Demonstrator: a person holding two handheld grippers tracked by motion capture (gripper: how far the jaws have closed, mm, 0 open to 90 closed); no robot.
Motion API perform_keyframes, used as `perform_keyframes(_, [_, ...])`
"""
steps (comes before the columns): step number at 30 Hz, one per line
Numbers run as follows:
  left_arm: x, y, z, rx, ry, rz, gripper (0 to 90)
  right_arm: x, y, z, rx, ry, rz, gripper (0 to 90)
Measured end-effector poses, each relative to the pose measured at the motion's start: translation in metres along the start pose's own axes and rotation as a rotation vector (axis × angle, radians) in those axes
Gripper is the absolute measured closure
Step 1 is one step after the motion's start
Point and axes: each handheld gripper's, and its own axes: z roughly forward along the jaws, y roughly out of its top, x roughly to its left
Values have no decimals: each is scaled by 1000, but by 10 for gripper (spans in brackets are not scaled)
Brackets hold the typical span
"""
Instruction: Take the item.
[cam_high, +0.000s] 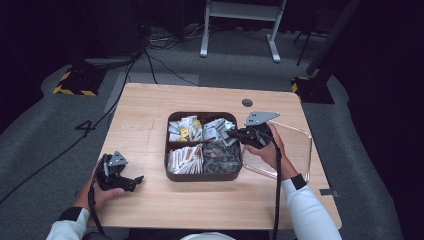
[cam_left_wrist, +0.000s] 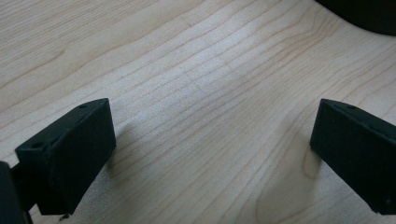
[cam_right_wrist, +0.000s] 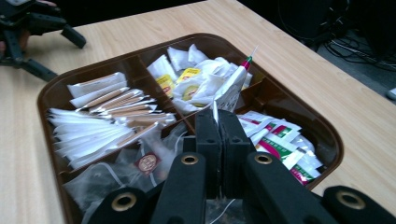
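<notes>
A brown tray (cam_high: 202, 177) with several compartments sits mid-table, full of sachets and tea bags. My right gripper (cam_high: 231, 133) hovers over the tray's far right compartment. It is shut on a white sachet (cam_right_wrist: 231, 91) with a red and green corner, pinched by its lower edge and sticking up past the closed jaws (cam_right_wrist: 217, 116). At the table's front left my left gripper (cam_high: 137, 181) rests in a hand. Its jaws stand wide open (cam_left_wrist: 210, 149) over bare wood (cam_left_wrist: 210, 70), with nothing between them.
The tray (cam_right_wrist: 51, 88) holds long white and brown stick packets (cam_right_wrist: 100, 123), yellow-labelled sachets (cam_right_wrist: 189, 81), red and green packets (cam_right_wrist: 280, 144) and clear tea bags (cam_right_wrist: 140, 165). A clear plastic lid (cam_high: 295, 150) lies right of the tray, under the right hand. A round hole (cam_high: 247, 102) marks the far table edge.
</notes>
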Motion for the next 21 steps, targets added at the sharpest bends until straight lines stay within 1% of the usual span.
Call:
perform_keyframes(4, [0,0,0,0,0,0,4,6,-5,-5,-2,13,-11,892])
perform_keyframes(12, [0,0,0,-2,1,0,4,19,-9,-17,-18,37,-31,892])
perform_keyframes(21, [0,0,0,0,0,0,4,33,-16,-25,-14,67,-53,892])
